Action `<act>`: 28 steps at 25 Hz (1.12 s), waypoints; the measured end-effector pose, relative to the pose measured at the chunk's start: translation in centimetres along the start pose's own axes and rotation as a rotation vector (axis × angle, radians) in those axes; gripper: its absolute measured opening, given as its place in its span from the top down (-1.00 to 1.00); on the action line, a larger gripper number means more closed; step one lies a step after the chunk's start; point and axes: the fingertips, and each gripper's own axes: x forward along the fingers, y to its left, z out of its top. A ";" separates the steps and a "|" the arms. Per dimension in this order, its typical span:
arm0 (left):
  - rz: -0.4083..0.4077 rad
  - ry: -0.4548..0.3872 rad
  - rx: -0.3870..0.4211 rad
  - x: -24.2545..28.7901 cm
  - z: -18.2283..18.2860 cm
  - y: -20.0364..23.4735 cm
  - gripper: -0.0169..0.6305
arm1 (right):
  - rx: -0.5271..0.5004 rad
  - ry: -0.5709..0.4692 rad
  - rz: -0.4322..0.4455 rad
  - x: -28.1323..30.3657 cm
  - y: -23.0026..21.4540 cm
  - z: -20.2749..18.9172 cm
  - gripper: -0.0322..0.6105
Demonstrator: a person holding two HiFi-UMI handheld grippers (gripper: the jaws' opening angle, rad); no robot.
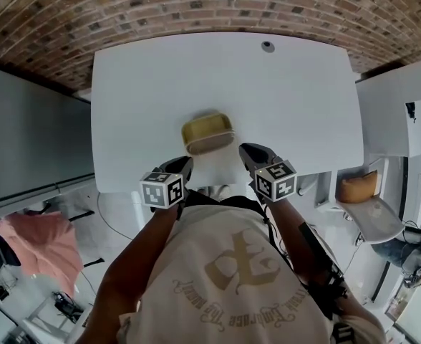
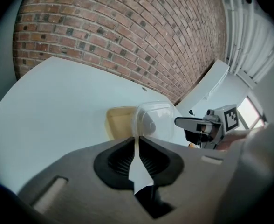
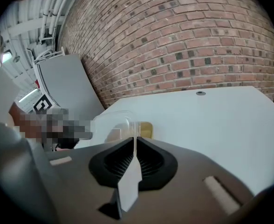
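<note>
A shallow yellow tray (image 1: 207,132) lies near the front edge of the white table (image 1: 146,84). A clear plastic lid (image 1: 215,166) hangs just in front of it, held from both sides. My left gripper (image 1: 185,166) is shut on the lid's left rim, and my right gripper (image 1: 248,152) is shut on its right rim. In the left gripper view the left gripper (image 2: 138,143) pinches a thin edge of the domed lid (image 2: 154,119) beside the tray (image 2: 119,123). In the right gripper view the right gripper (image 3: 135,143) clamps the lid (image 3: 113,123), with the tray (image 3: 146,129) behind it.
A round cable grommet (image 1: 268,46) sits at the table's far edge, near a brick wall (image 1: 196,6). A grey panel (image 1: 24,142) stands to the left. At the right is a white chair with an orange cushion (image 1: 359,187). A pink cloth (image 1: 42,246) lies low on the left.
</note>
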 end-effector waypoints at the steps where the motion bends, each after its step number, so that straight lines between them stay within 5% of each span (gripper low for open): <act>1: 0.008 -0.002 -0.003 -0.1 -0.3 -0.2 0.85 | 0.001 -0.001 0.007 -0.2 0.0 -0.3 0.81; 28: 0.093 -0.056 -0.057 -3.4 -10.4 -7.3 0.85 | -0.071 0.016 0.126 -8.4 2.5 -8.1 0.81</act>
